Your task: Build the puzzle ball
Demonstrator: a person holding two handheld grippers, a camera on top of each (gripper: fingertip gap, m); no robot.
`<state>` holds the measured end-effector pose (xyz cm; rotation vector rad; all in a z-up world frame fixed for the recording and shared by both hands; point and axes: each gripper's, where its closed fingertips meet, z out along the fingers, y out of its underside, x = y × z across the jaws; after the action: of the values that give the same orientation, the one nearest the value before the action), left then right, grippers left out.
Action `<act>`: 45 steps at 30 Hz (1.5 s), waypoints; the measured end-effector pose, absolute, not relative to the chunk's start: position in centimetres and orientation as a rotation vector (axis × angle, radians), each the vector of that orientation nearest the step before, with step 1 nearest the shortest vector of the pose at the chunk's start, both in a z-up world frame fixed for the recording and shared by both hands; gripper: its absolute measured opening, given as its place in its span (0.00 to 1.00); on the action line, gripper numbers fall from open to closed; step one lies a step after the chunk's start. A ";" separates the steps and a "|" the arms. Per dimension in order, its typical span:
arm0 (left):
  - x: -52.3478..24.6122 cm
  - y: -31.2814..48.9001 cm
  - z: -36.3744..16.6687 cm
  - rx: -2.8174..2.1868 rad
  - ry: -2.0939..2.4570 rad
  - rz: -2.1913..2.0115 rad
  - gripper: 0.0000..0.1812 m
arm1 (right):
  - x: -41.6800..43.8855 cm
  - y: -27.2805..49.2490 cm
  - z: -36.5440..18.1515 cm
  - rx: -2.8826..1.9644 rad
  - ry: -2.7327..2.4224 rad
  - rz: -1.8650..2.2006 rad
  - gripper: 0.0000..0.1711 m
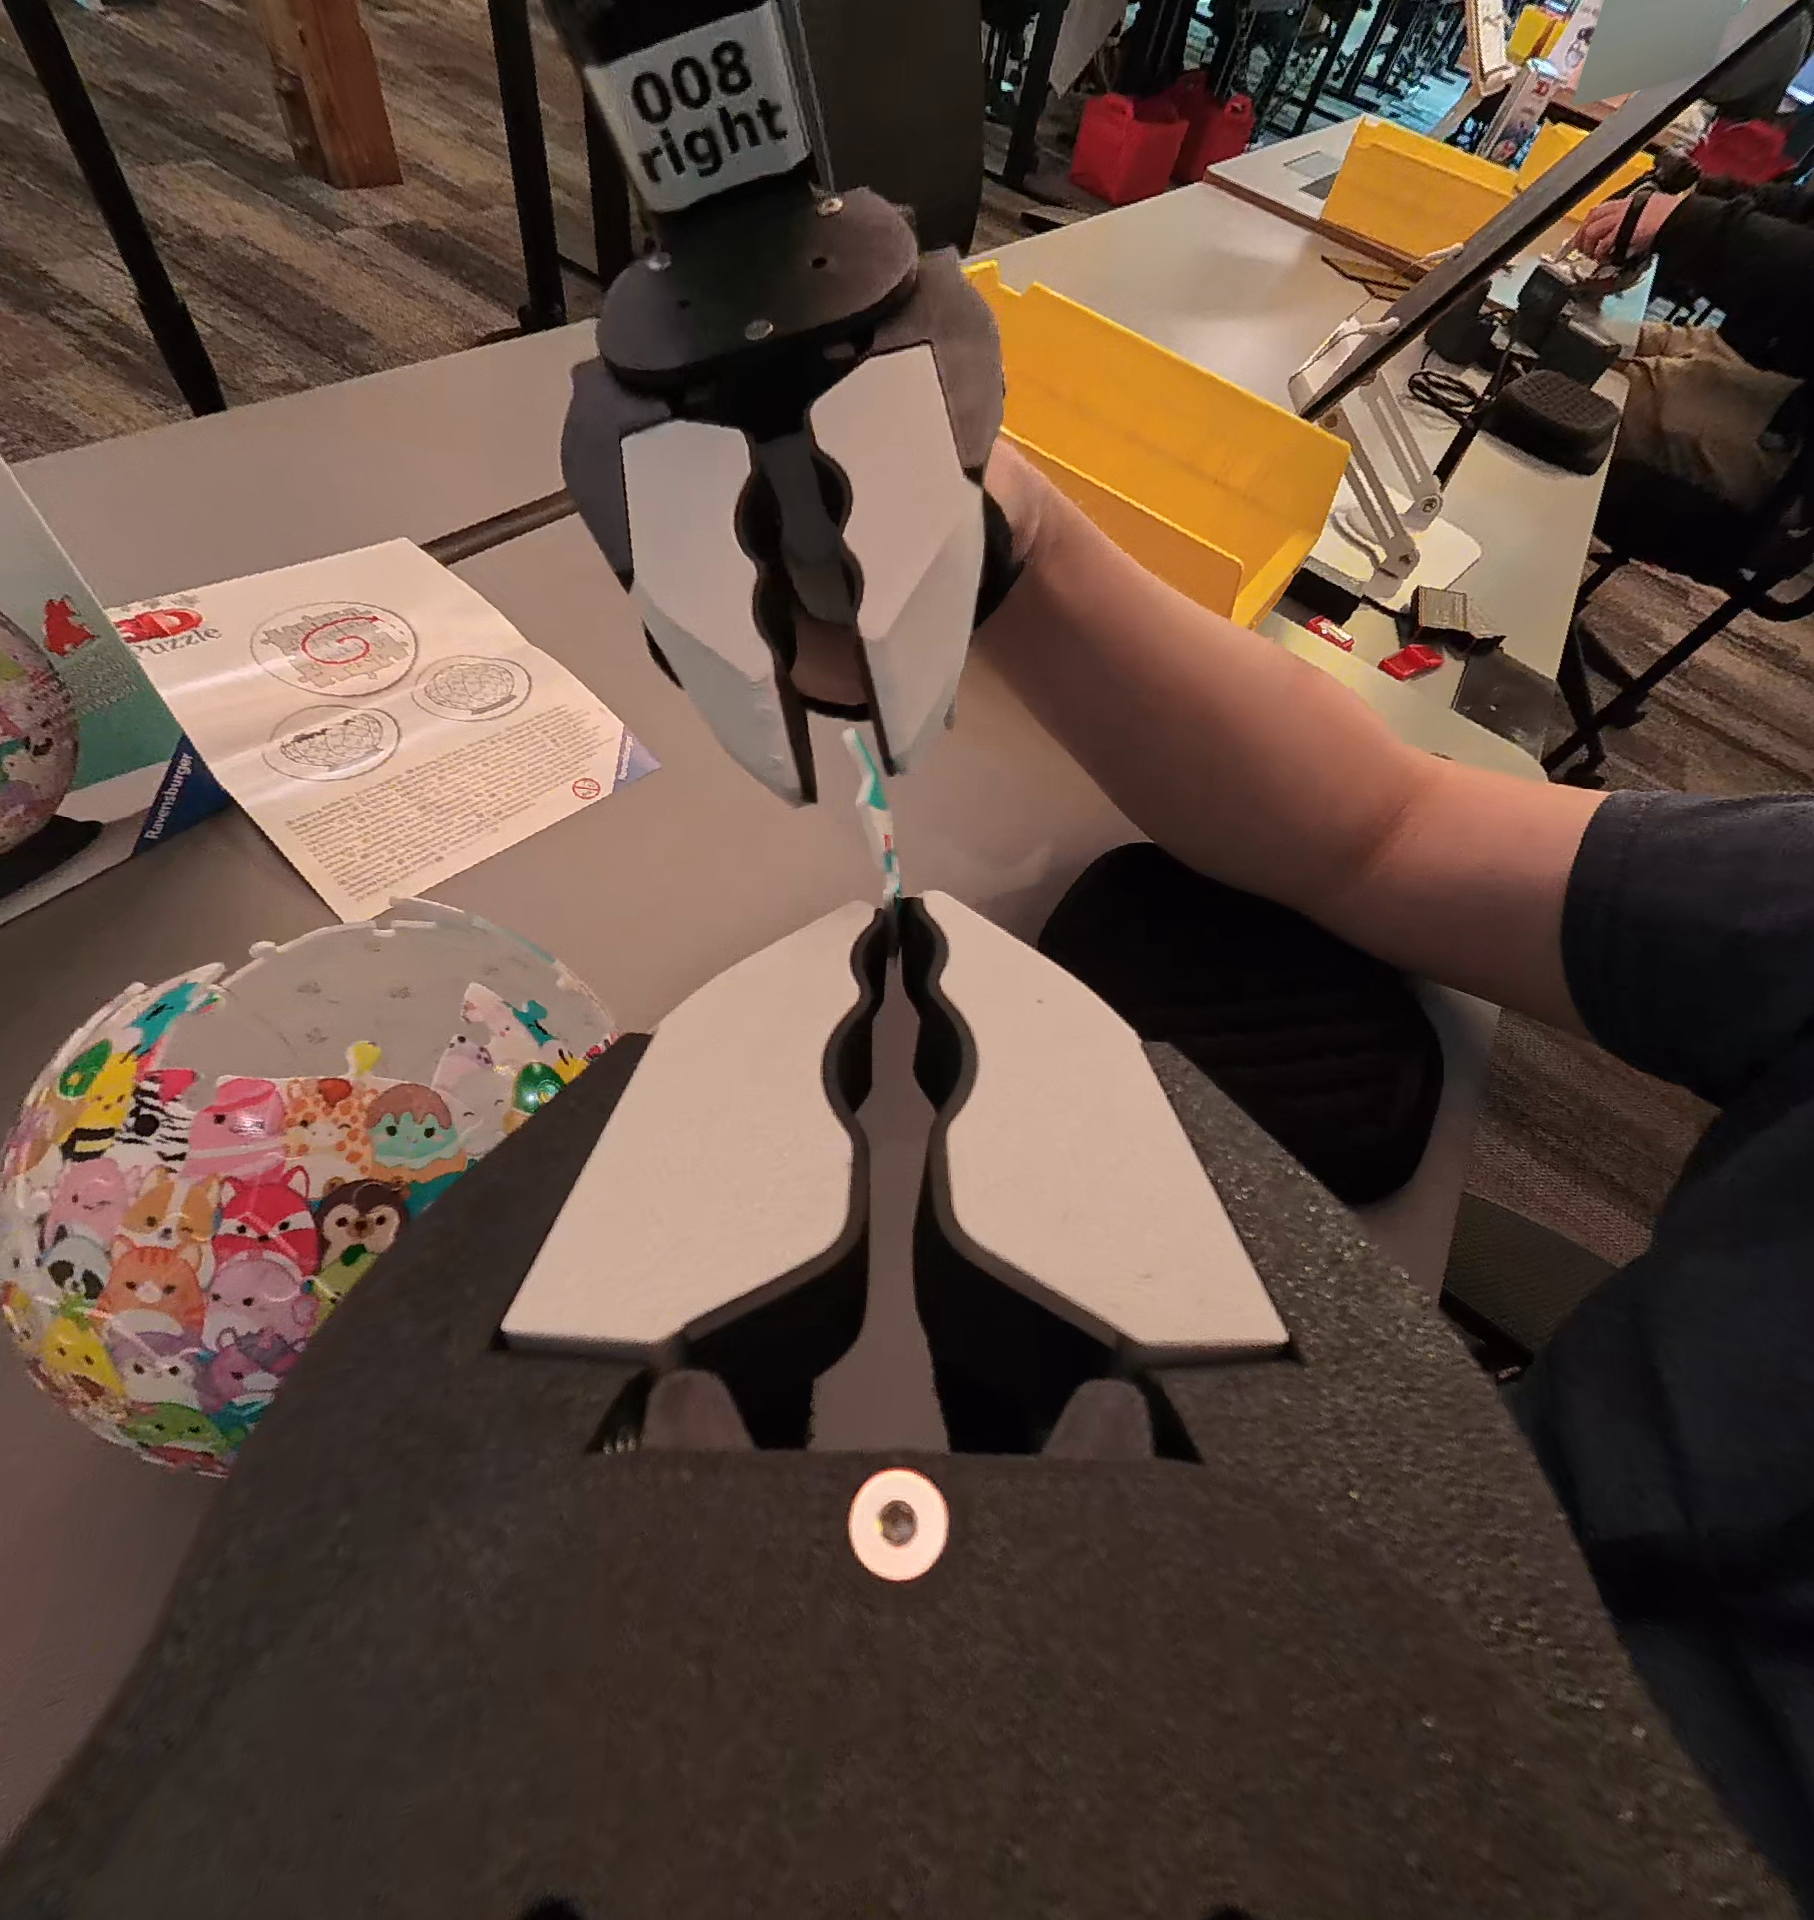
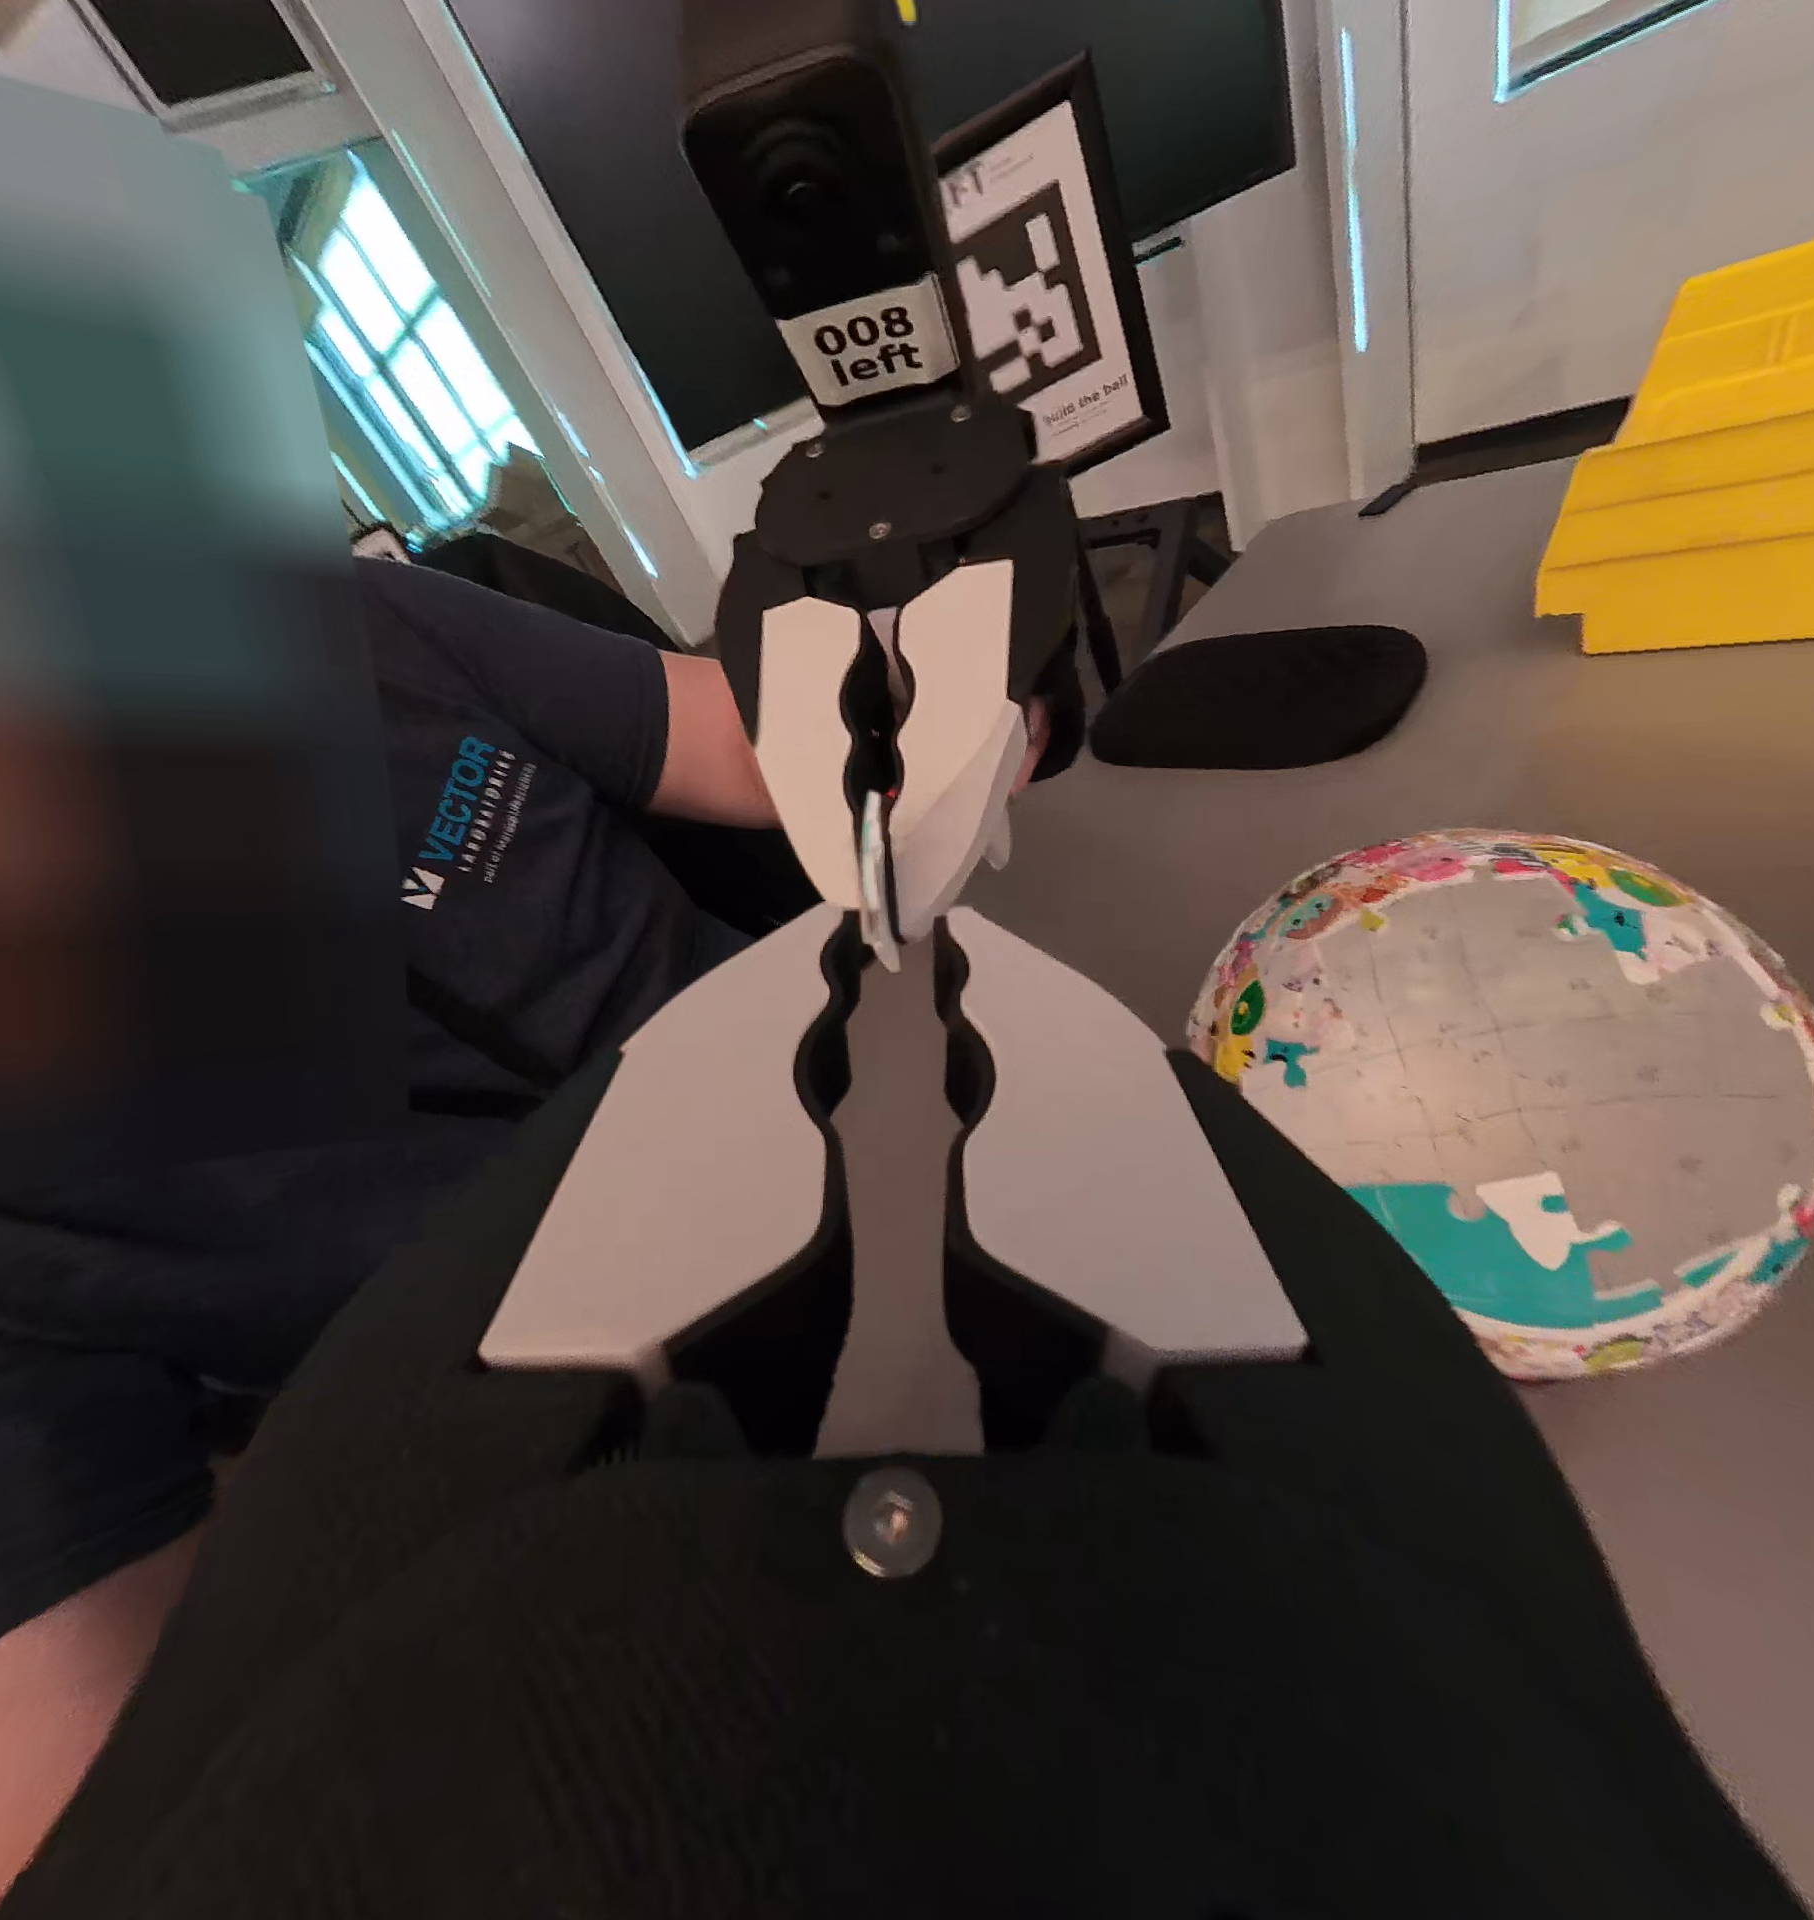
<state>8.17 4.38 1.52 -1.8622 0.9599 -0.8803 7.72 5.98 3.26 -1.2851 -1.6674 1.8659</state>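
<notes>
My left gripper (image 1: 898, 916) is shut on a thin teal-and-white puzzle piece (image 1: 875, 821), seen edge-on and held in the air above the grey table (image 1: 591, 914). My right gripper (image 1: 846, 774) faces it tip to tip, its jaws a little apart, with the piece's far end between them. In the right wrist view the piece (image 2: 870, 854) sits pinched in the left gripper (image 2: 877, 914), and its tip reaches between my right gripper's (image 2: 892, 940) open fingertips. The partly built puzzle ball (image 1: 207, 1174) lies on the table to the left, its opening showing the grey inside (image 2: 1505, 1091).
An instruction sheet (image 1: 363, 717) and the puzzle box (image 1: 9, 727) lie at the back left. A black round pad (image 1: 1246, 1018) sits beyond the grippers. Yellow bins (image 1: 1142, 447) stand at the table's far side, also seen in the right wrist view (image 2: 1713, 447). A person's forearm (image 1: 1246, 717) crosses from the right. Both grippers' tips are close together, under 4 cm apart.
</notes>
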 end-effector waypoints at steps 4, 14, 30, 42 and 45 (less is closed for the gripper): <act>8.2 4.4 1.5 -1.869 0.973 -0.853 0.01 | 7.6 5.4 3.2 -1.278 -1.690 1.928 0.04; 6.3 5.5 1.8 -2.031 1.256 -0.707 0.19 | 8.3 7.2 0.9 -1.334 -1.673 1.890 0.02; 5.8 8.6 0.7 -2.518 1.771 -0.859 0.27 | 6.4 10.3 -3.6 -1.693 -1.457 2.060 0.02; 5.1 10.1 -1.5 -2.652 1.868 -0.803 0.29 | 6.1 10.9 -4.1 -1.811 -1.432 2.078 0.01; 5.2 10.5 -1.8 -2.670 1.868 -0.802 0.28 | 6.0 10.8 -4.3 -1.812 -1.443 2.067 0.01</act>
<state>5.18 10.46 -1.78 -2.6704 1.8675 -0.8023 5.99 10.85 -4.28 -1.8125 -1.4434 2.0667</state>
